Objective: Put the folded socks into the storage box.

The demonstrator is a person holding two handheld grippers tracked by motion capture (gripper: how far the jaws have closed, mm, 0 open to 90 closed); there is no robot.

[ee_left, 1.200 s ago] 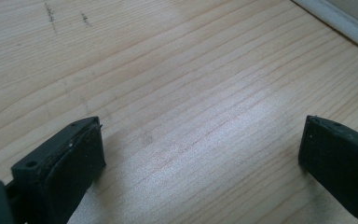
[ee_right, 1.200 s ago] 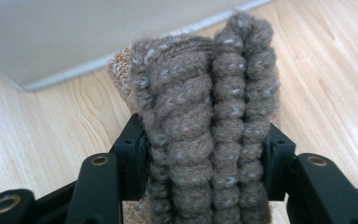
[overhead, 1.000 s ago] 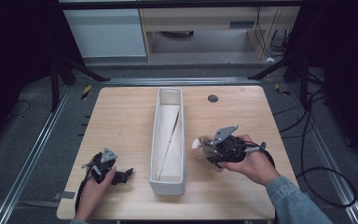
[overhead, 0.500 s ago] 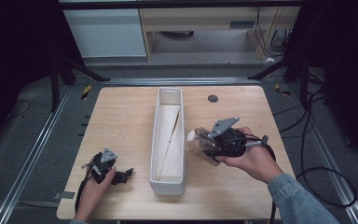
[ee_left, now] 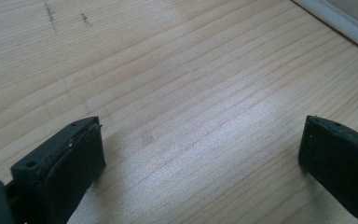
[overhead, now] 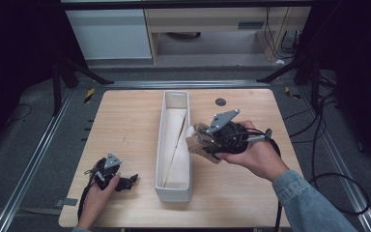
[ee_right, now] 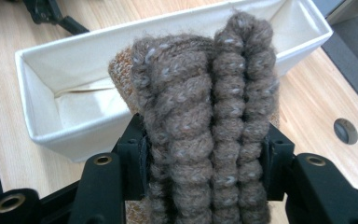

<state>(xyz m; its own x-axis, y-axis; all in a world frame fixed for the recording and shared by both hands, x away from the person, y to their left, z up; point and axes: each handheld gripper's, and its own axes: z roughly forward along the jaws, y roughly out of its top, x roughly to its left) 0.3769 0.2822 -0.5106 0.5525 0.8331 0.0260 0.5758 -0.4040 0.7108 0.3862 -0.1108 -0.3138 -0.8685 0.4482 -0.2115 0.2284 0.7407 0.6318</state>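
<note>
The right gripper (overhead: pixel 204 141) was clamped on a rolled bundle of brown knitted wool (ee_right: pixel 205 126), one black jaw pressed against each side of the roll. In the high view the bundle (overhead: pixel 199 140) was held clear of the table, just at the right rim of the long white fabric bin (overhead: pixel 175 193), about halfway along its length. The right gripper view showed the bin (ee_right: pixel 51 116) beyond and below the wool, with a pale lining inside it. The person's right hand (overhead: pixel 256 157) carried that gripper, a denim sleeve (overhead: pixel 304 203) behind it.

The left gripper (overhead: pixel 128 181) lay low at the near left part of the wooden table (overhead: pixel 121 121), well apart from the bin. Its jaws stood wide with bare wood between them. A small dark round fitting (overhead: pixel 220 102) sat in the tabletop near the far edge.
</note>
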